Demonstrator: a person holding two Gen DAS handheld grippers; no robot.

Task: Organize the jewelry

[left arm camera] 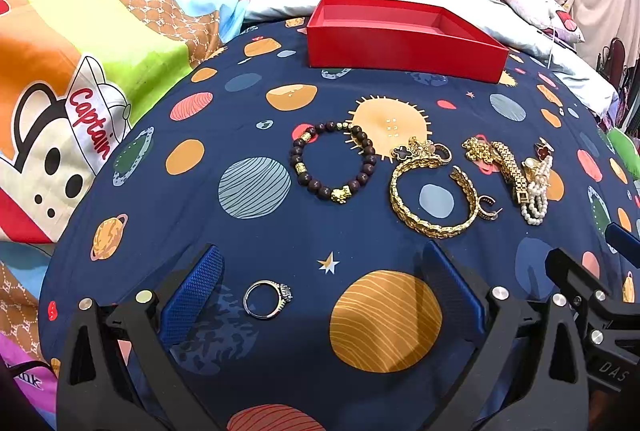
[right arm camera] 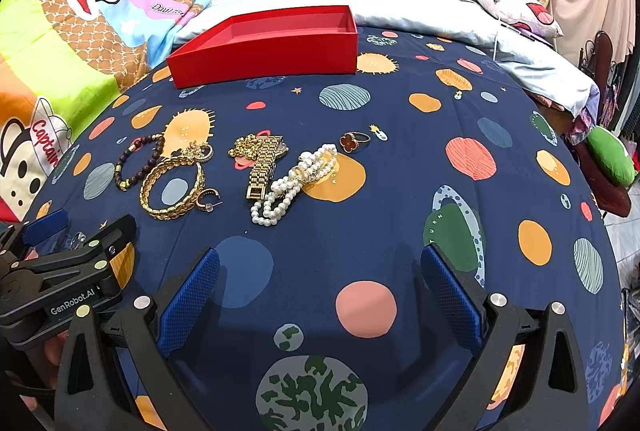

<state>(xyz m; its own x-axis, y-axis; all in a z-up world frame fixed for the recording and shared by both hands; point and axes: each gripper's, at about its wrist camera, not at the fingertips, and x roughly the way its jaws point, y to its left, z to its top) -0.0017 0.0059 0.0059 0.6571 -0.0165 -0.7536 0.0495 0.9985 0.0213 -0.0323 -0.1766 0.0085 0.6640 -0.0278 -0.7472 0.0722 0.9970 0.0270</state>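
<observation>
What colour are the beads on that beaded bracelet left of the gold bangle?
Dark purplish-brown beads with a few gold charm beads; clearest in the left wrist view.

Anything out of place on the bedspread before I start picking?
One piece lies apart: a silver ring sits alone between the left gripper fingers, away from the jewelry row. In that row, the gold link bracelet and pearl bracelet lie close together. The red box looks empty.
</observation>
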